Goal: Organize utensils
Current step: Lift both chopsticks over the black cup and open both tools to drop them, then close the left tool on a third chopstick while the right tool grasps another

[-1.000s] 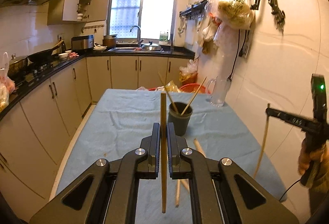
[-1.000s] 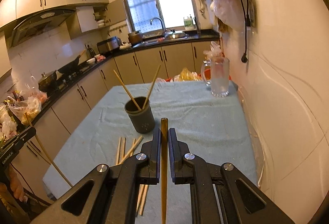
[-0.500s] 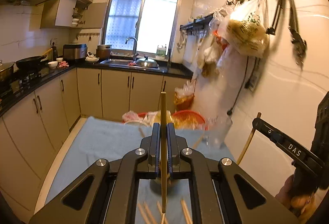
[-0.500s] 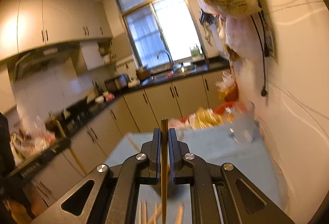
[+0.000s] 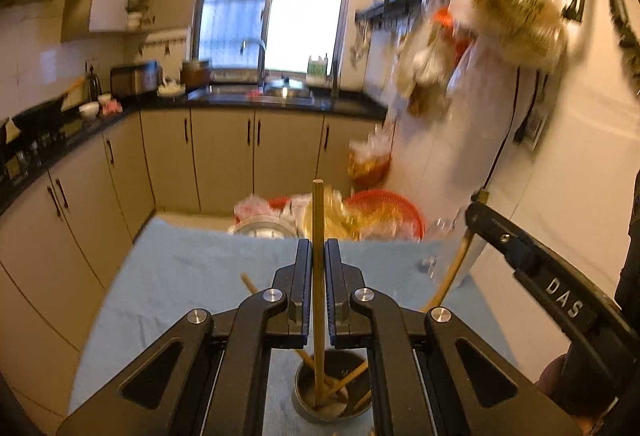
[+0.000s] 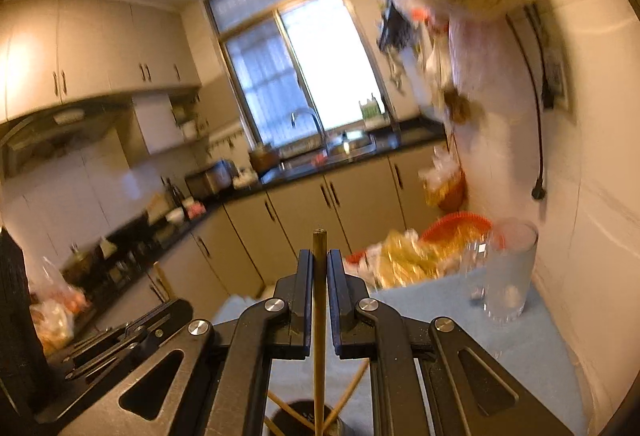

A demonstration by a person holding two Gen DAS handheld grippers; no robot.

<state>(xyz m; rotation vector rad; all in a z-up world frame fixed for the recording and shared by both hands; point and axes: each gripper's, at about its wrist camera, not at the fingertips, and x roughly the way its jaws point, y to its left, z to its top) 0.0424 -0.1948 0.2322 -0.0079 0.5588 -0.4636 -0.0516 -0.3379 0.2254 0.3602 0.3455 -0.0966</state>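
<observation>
The round dark-grey utensil cup sits on the light-blue cloth-covered table, directly under both grippers, with a few thin wooden chopsticks leaning inside it. The left gripper has its 2 black fingers pinching 1 long wooden chopstick, held upright, lower end down in the cup. The right gripper pinches a second upright wooden chopstick the same way, tip over the cup's mouth. A clear glass pitcher stands near the wall, an orange plastic basket past the table's far edge.
</observation>
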